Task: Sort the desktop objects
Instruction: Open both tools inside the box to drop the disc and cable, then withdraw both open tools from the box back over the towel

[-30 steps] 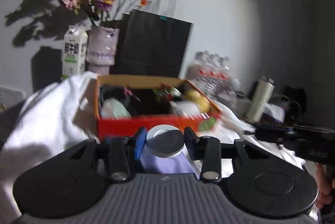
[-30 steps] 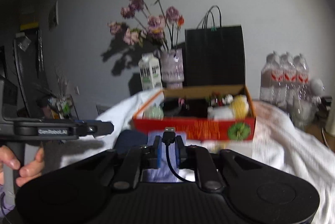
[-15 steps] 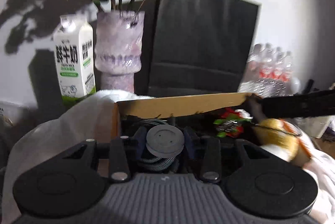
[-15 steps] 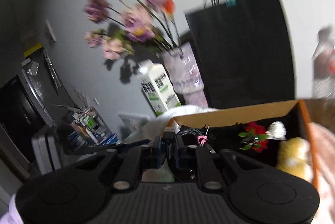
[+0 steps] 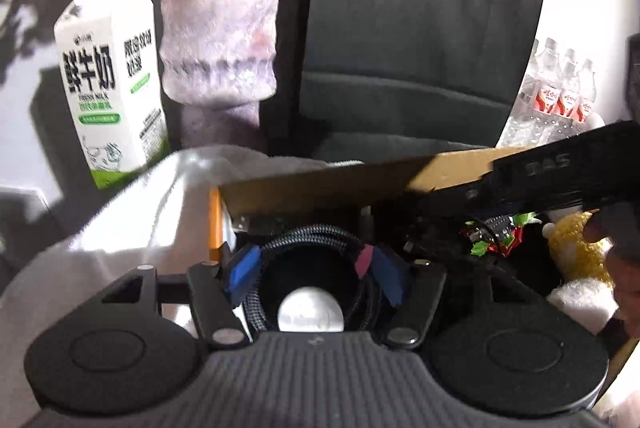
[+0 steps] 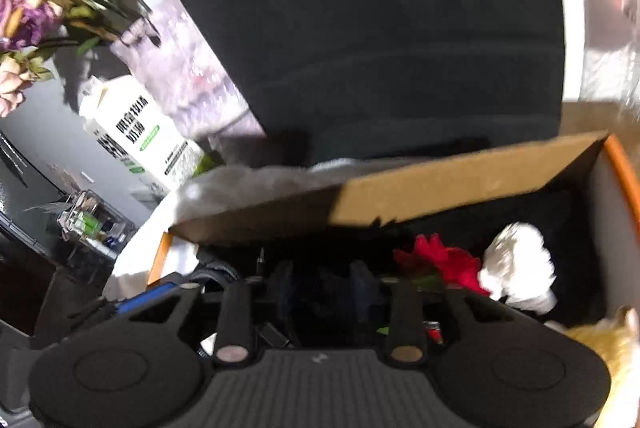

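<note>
Left tool (image 5: 314,270), tilted down into the box (image 5: 320,184), jaws opening around a white disc (image 5: 311,310) and coiled cable (image 5: 316,234). Right tool (image 6: 326,290), likewise tilted, jaws opening, nothing visibly between them; only its view shows the red flower (image 6: 444,262) clearly.

A surface draped in white cloth (image 5: 132,228) carries an open cardboard box (image 5: 320,184) with orange outer walls (its near flap raised, brown inside showing). Behind the box, at the cloth's far edge, stand a milk carton (image 5: 110,80), a pale purple vase (image 5: 220,40) and a black paper bag (image 5: 420,40). Whether they rest on the cloth itself cannot be told.
</note>
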